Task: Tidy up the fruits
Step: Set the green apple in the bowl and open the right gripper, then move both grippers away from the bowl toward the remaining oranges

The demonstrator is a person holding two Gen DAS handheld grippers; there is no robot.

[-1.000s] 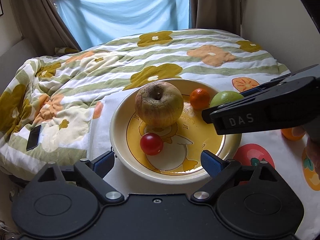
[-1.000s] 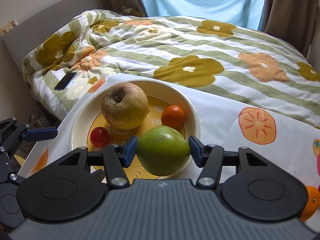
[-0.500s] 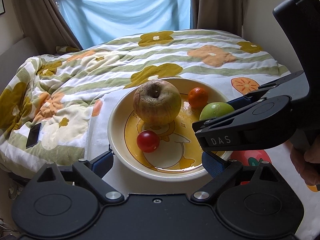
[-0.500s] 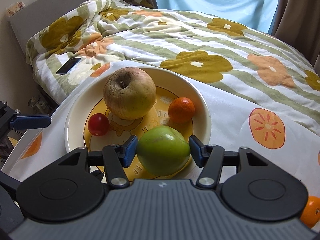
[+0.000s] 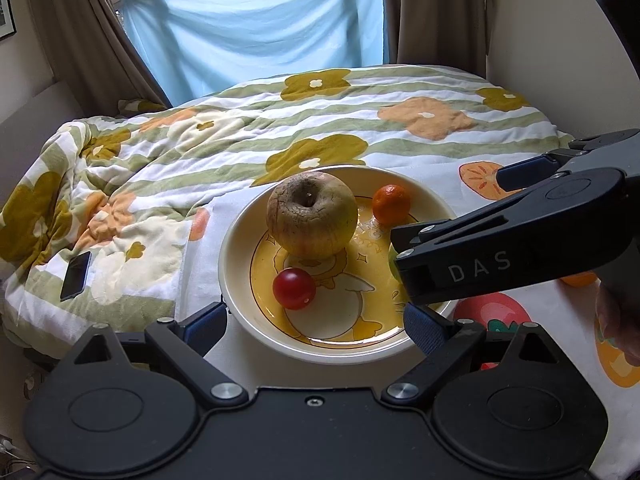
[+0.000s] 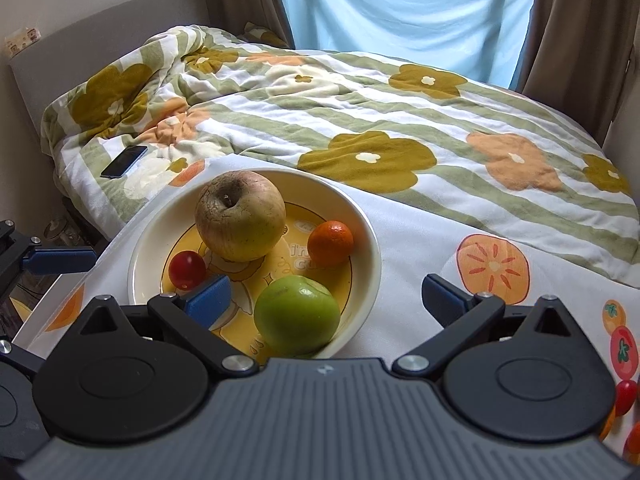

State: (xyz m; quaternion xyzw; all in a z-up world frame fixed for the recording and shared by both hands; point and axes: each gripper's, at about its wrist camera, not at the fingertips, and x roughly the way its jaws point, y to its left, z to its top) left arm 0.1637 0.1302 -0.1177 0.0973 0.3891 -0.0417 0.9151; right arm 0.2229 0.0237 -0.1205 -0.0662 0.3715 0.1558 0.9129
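Note:
A cream bowl [image 6: 372, 256] with a yellow duck picture holds a big wrinkled brownish apple [image 6: 240, 216], a tangerine [image 6: 331, 243], a cherry tomato [image 6: 187, 269] and a green apple [image 6: 297, 316]. My right gripper [image 6: 326, 300] has its jaws opening; the green apple rests on the bowl's near side between the blue pads, and neither pad touches it. In the left wrist view a black finger [image 5: 500, 248] of that gripper hides most of the green apple. My left gripper [image 5: 316, 326] is open, its pads on either side of the bowl's [image 5: 240, 240] near rim, holding nothing.
The bowl stands on a white fruit-print cloth [image 6: 416, 240] beside a bed with a flowered quilt [image 6: 360, 120]. A phone [image 6: 124, 161] lies on the quilt at left. An orange [image 5: 578, 279] and a small tomato [image 6: 626, 396] lie on the cloth at right. A hand [image 5: 616, 320] grips the right tool.
My right gripper has spread wide and let go of the green apple, which now sits in the bowl. The left gripper has stayed put.

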